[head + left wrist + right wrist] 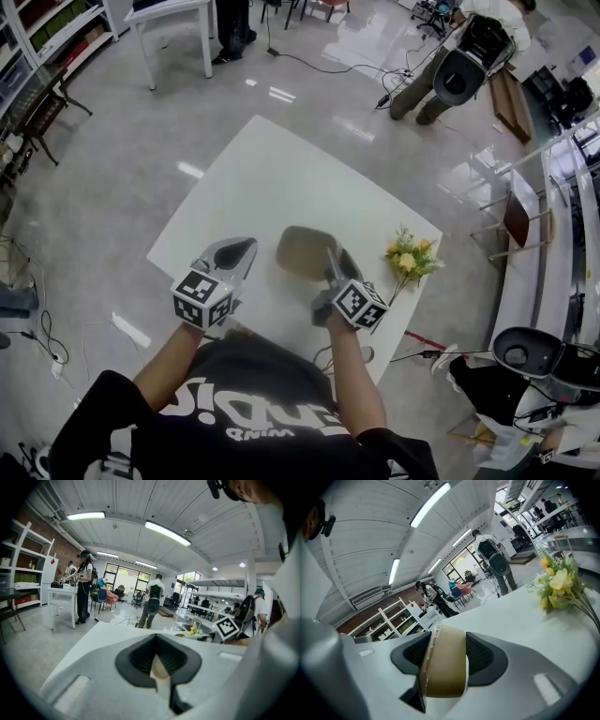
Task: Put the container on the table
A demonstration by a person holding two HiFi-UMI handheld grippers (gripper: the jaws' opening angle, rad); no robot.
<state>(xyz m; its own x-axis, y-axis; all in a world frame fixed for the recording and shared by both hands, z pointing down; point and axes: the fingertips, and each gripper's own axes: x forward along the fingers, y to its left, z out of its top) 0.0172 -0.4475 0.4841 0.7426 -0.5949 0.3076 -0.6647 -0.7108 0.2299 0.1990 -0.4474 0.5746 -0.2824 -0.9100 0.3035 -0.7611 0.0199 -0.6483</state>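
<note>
Right now we are clamping the right gripper [446, 658] on the tan container [302, 251], its 2 pads pressing the sides. We are holding it over the near part of the white table [272, 173]; we cannot tell whether its base is touching. Our left gripper [157, 641] is hovering just beside it, jaws together on nothing. We are judging 2 risks: letting go while the container is tilted could tip it over, and drifting right could knock the flowers [558, 581].
</note>
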